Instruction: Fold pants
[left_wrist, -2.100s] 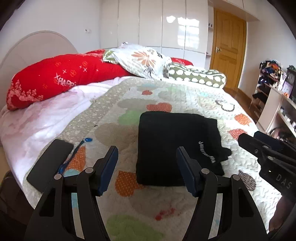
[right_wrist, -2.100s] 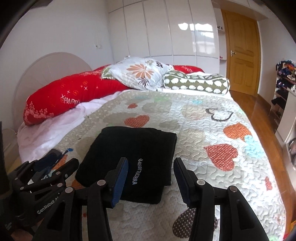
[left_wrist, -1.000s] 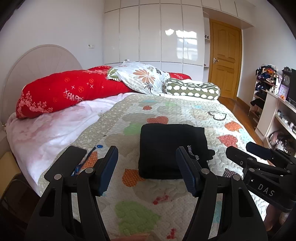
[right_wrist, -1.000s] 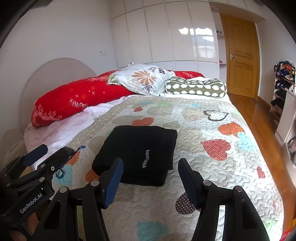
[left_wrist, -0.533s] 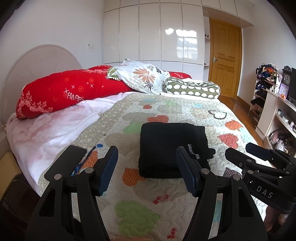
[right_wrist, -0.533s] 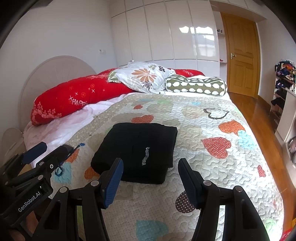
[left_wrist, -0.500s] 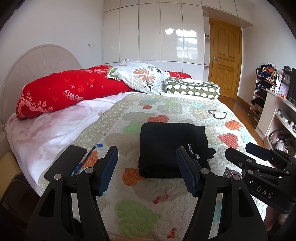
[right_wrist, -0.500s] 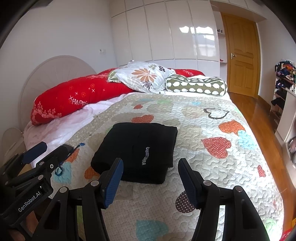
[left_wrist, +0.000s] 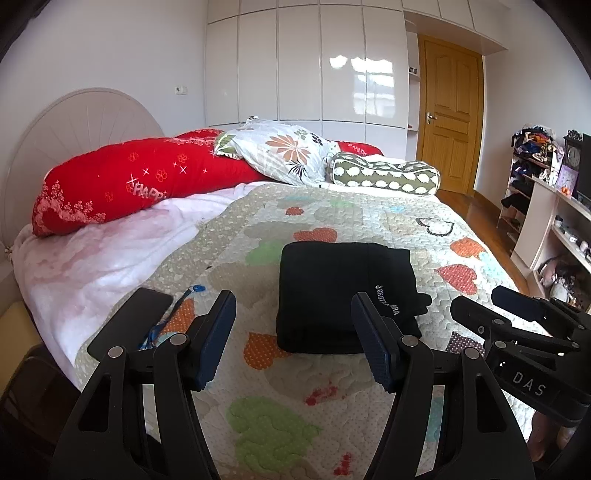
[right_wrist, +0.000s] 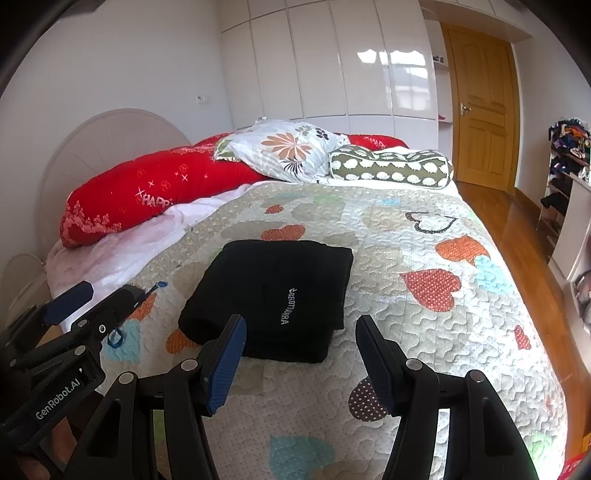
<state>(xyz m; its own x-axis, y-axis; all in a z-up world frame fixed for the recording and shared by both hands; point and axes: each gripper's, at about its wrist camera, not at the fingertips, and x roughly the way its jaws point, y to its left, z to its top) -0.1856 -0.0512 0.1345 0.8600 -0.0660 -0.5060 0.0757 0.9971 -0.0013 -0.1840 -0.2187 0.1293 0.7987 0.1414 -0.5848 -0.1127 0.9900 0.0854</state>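
The black pants lie folded into a neat rectangle on the heart-patterned quilt, white lettering facing up; they also show in the right wrist view. My left gripper is open and empty, held back above the quilt's near edge, short of the pants. My right gripper is open and empty, also back from the pants. Each gripper shows in the other's view, the right one at right, the left one at left.
A black phone and a blue lanyard lie on the quilt at left. Red, floral and green pillows lie at the headboard. Shelves stand at right by a wooden door.
Both grippers have drawn back and risen from the folded pants over the last two seconds; in the last half second nothing moves. The pants stay put.
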